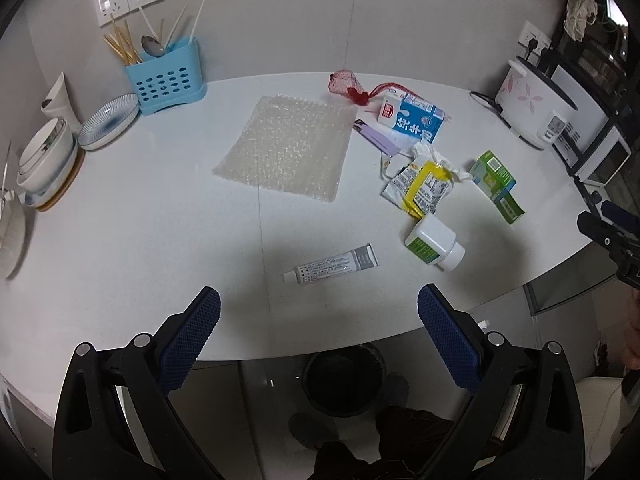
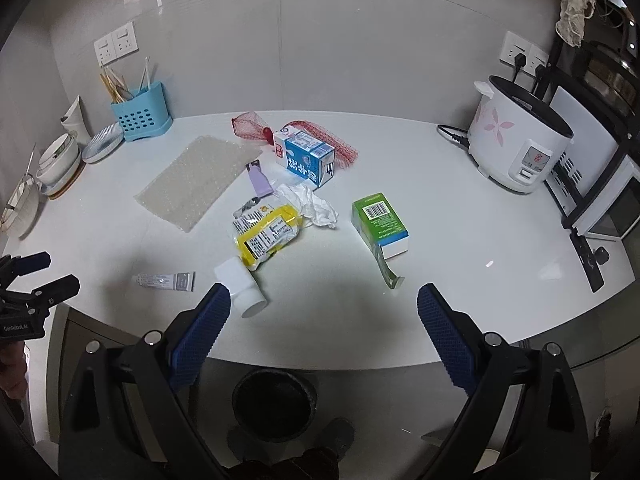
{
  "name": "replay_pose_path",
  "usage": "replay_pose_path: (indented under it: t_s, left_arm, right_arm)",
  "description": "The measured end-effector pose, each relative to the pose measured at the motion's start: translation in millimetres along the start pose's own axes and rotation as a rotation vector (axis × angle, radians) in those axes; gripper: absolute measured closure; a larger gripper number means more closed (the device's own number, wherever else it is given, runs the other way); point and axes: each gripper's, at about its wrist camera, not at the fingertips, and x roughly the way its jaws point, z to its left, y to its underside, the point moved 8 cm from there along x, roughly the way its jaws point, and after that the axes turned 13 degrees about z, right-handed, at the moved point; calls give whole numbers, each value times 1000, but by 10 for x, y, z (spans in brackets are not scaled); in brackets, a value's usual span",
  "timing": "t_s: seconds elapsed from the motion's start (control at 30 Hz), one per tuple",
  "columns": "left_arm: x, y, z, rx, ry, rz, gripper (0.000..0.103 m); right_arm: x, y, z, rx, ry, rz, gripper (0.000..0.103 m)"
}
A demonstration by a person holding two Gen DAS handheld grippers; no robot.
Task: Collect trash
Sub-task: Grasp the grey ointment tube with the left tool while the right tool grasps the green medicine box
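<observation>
Trash lies scattered over the white bench (image 1: 120,240), mostly right of centre in the left wrist view. Going left to right there: a sheet of bubble wrap (image 1: 286,148) lies flat mid-frame, a small grey tube (image 1: 332,265) sits just below it, then a blue milk carton (image 1: 414,117) with red netting (image 1: 352,85) behind it, a yellow wrapper (image 1: 420,188) touching crumpled tissue (image 1: 434,158), a white bottle (image 1: 434,242) on its side, and a green box (image 1: 496,184). Low in the frame a dark bin (image 1: 344,384) stands on the floor. The left gripper (image 1: 319,312) hangs above the bench edge, fingers spread wide and empty. The right gripper (image 2: 324,312) does likewise, fingers wide, nothing between them.
</observation>
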Motion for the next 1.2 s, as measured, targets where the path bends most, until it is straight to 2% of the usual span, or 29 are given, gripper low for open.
replay_pose_path:
  t_s: [0.13,0.37,0.47,0.6,0.8,0.97,1.13,1.2]
  left_arm:
    - [283,-62,1,66,13,43,6]
    - [712,-207,-235,293,29,108,6]
    - [914,-275,-289,367,-2,156,6]
    - [1125,-324,-349,438,8,229,7]
    - [1369,-324,-373,525,22,332,13]
    - [1539,-280,-362,573,7,417,23]
    - [1655,-245,-386,620,-17,483,35]
    - [1647,-223,-390,638,-29,494,37]
  right_arm:
    - [181,-55,-126,-46,13,43,12]
    - [585,-434,-364,-130,5,96,12]
    - [745,-612,-477,-154,9,114,12]
    - [1002,-788,-621,-173,-7,174,12]
    - [1418,-946,-700,-216,-6,285,12]
    - [1697,-972,-686,-228,-15,370,12]
    - [1845,-986,-619,-252,-29,412,21]
    - [1891,-992,-608,-256,-31,429,26]
